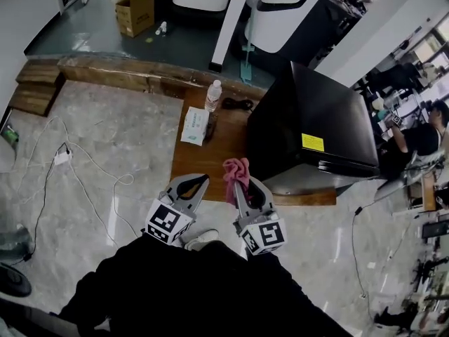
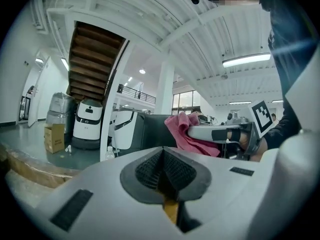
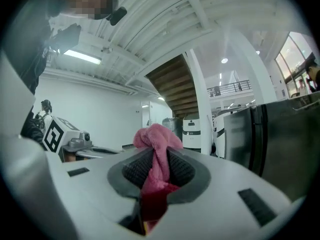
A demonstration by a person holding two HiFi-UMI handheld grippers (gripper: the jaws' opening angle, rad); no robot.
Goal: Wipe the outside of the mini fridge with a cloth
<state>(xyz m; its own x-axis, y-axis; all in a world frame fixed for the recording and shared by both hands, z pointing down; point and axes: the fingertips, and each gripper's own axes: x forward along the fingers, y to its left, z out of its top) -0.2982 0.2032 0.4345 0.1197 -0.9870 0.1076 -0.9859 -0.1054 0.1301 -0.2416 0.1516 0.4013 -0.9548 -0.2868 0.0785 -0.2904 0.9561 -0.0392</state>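
Head view: right tool (image 1: 239, 185) clamps one cloth (image 1: 236, 169) near one fridge (image 1: 316, 118); left tool (image 1: 196, 181) closed, empty; one bottle (image 1: 212, 95) on worktop (image 1: 200, 161).

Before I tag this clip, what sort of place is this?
Probably a robotics lab or workshop hall, not a home: white service robots parked beyond the mini fridge, a person at a cluttered desk, and loose cables across the floor.

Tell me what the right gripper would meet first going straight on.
Nothing near, it seems: the right gripper, shut on the cloth, aims past the mini fridge, which stands to its right.
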